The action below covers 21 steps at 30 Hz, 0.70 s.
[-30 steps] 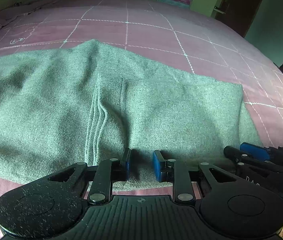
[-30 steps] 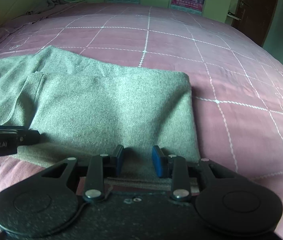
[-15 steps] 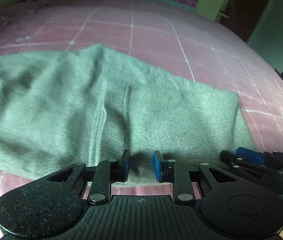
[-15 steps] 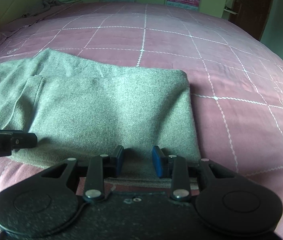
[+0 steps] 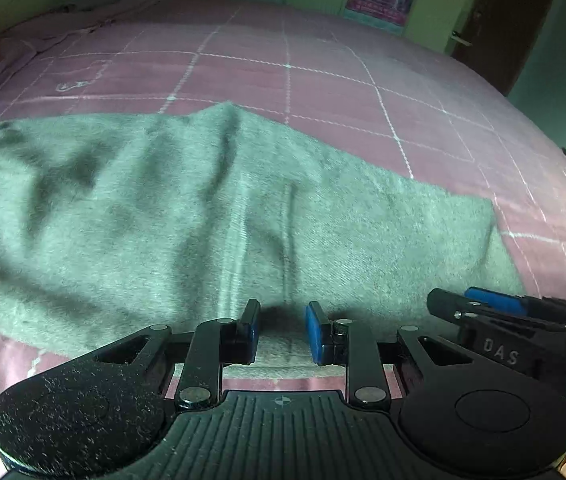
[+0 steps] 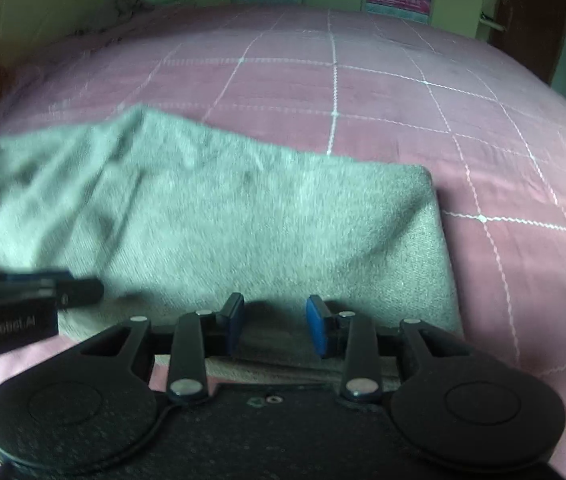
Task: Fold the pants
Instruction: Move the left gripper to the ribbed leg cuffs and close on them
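The grey pants [image 5: 211, 216] are spread across the pink checked bedcover [image 5: 323, 84], with their near hem lying at the front edge of the bed and the right end already squared into a flat rectangle [image 6: 283, 232]. Towards the left the cloth is wrinkled and seems lifted a little.

The left gripper [image 5: 281, 334] is seen over the near hem, its blue pads standing apart with the cloth between them; it cannot be told whether the pads press on the fabric. The right gripper [image 6: 275, 326] is placed just beside it on the same hem, and its jaws have just been opening, with the hem lying between them, so the cloth there appears to be released.

A risk is judged from this: if one side is let go while the other is pulled, the hem could be dragged unevenly and the fold would be made crooked. Only the top layer could also be caught, since the layers are thin.

Both grippers are pointed steeply down towards the bed, side by side.
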{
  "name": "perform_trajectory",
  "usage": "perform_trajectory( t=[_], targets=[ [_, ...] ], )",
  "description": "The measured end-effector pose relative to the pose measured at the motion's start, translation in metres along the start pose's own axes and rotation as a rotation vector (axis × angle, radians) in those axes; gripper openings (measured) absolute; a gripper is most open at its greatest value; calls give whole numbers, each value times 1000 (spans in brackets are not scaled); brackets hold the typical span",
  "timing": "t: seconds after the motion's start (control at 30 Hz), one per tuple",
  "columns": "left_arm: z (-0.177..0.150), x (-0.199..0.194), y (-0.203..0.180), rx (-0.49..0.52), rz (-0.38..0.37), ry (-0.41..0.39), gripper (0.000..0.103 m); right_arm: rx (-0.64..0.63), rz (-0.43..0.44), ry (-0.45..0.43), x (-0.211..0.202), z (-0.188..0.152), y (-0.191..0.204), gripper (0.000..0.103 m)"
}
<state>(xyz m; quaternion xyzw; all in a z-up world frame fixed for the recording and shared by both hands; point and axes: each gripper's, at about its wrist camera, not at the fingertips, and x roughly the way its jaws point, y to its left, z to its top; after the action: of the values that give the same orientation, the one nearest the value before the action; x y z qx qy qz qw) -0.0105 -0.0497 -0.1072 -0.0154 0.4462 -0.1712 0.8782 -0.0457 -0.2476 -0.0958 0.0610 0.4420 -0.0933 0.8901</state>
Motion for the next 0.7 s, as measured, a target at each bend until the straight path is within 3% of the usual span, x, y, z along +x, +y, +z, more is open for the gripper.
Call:
perform_trajectory(
  t=[0.07, 0.13, 0.23, 0.33, 0.53, 0.57, 0.63, 0.7],
  targets=[
    [0, -5, 7, -14, 6, -5, 25, 29, 19, -23, -4, 1, 1, 38],
    [0, -8, 20, -32, 33, 6, 26, 4, 28, 27, 7, -3, 7, 41],
    [1, -15, 53, -113, 55, 11, 26, -40, -4, 8, 5, -4, 19, 42],
    [1, -20, 89, -202, 69, 17, 26, 8, 55, -31, -5, 3, 29, 42],
    [3, -40, 149, -382, 57, -17, 27, -54, 128, -4, 5, 10, 76, 41],
    [3, -41, 157, -401, 61, -19, 30, -65, 132, -4, 7, 10, 83, 41],
    [2, -44, 173, -441, 59, -24, 60, -89, 120, 1, 12, 10, 95, 42],
    [0, -48, 189, -483, 101, -46, 69, -111, 104, 45, 25, 7, 101, 41]
  ],
)
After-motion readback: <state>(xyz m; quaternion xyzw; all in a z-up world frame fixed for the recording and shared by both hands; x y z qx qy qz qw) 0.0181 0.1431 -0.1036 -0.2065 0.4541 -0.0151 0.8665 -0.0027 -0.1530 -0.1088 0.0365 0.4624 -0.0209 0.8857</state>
